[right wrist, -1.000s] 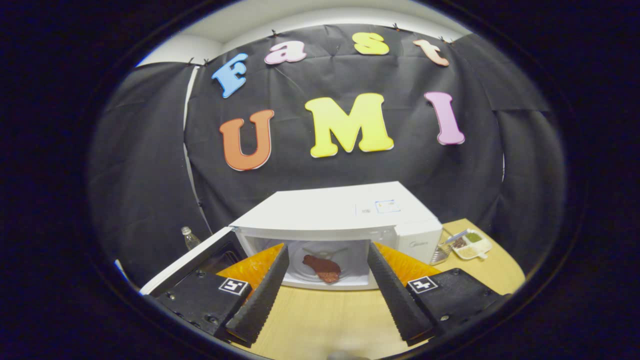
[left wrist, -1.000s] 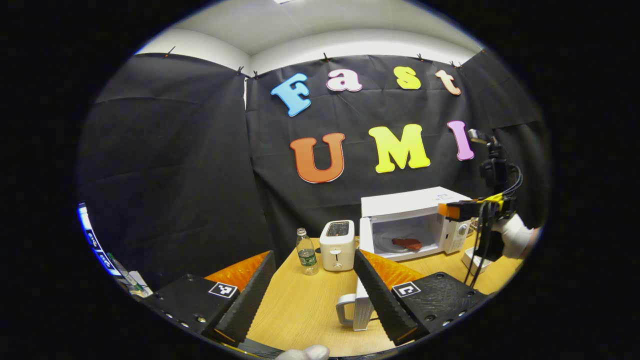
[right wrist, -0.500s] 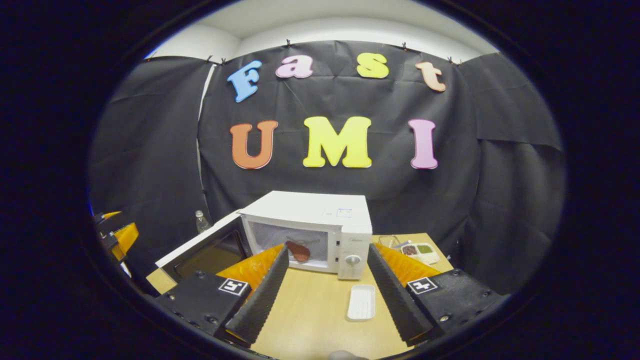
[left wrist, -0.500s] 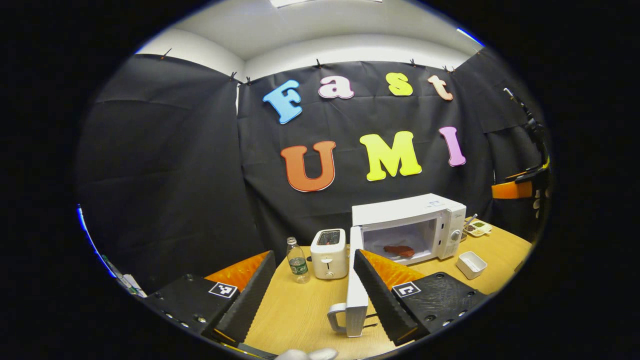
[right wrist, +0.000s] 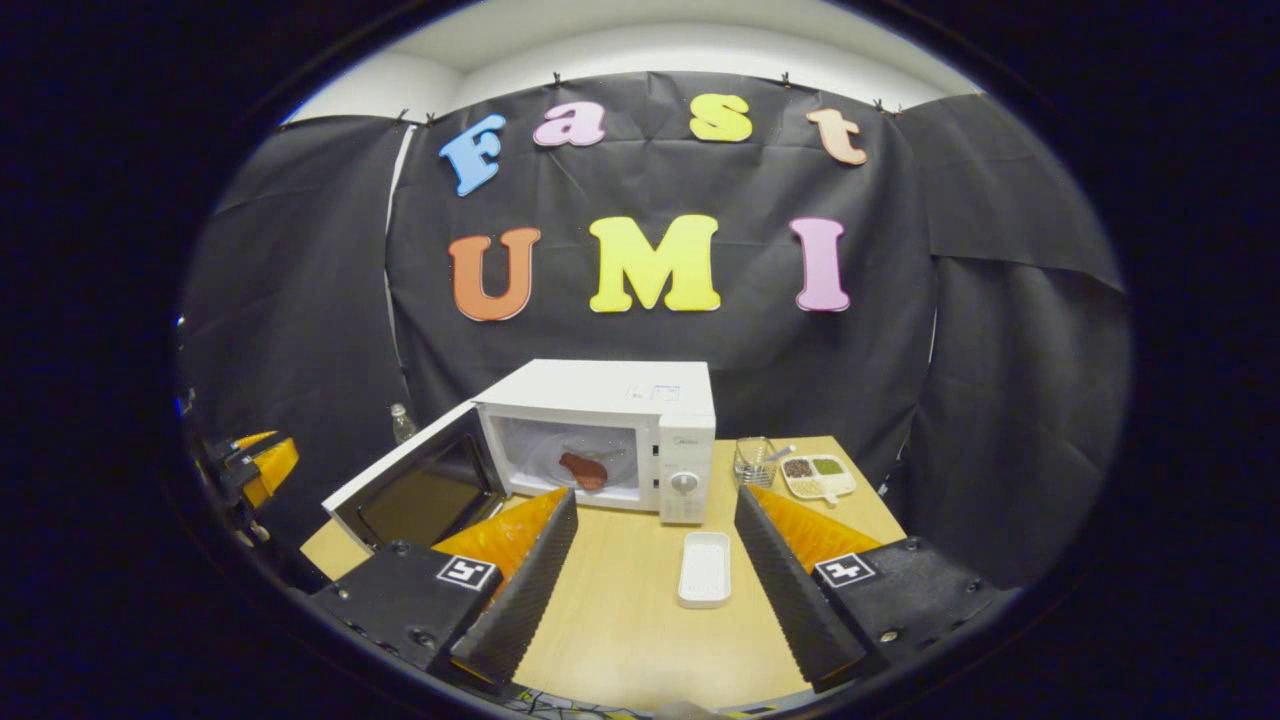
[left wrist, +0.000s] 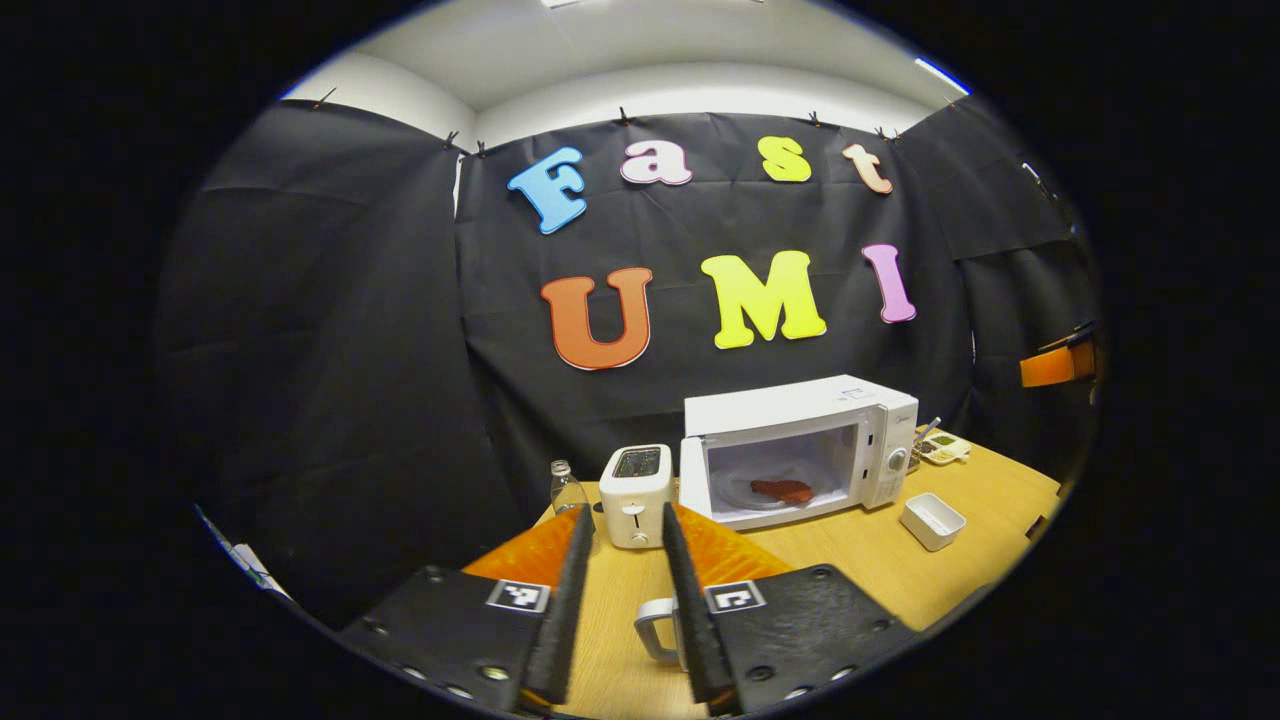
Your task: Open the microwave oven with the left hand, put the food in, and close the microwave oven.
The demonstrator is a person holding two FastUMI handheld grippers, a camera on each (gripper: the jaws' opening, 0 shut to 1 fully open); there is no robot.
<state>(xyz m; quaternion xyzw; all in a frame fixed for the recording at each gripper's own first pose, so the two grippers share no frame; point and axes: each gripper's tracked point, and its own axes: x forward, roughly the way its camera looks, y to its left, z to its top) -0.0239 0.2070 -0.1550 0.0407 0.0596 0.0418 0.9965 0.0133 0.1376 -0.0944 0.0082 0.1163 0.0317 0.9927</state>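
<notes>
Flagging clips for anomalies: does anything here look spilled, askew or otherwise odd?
Nothing is spilled or damaged. The microwave door stands wide open with the food already on its turntable, which fits the task. The white tray sits empty on the table.

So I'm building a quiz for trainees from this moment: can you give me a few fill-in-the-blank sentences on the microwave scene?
1. The microwave door stands ____.
2. The reddish food lies ____ the microwave.
3. The white tray on the table is ____.
4. The right gripper holds ____.

Missing words: open; inside; empty; nothing
</notes>
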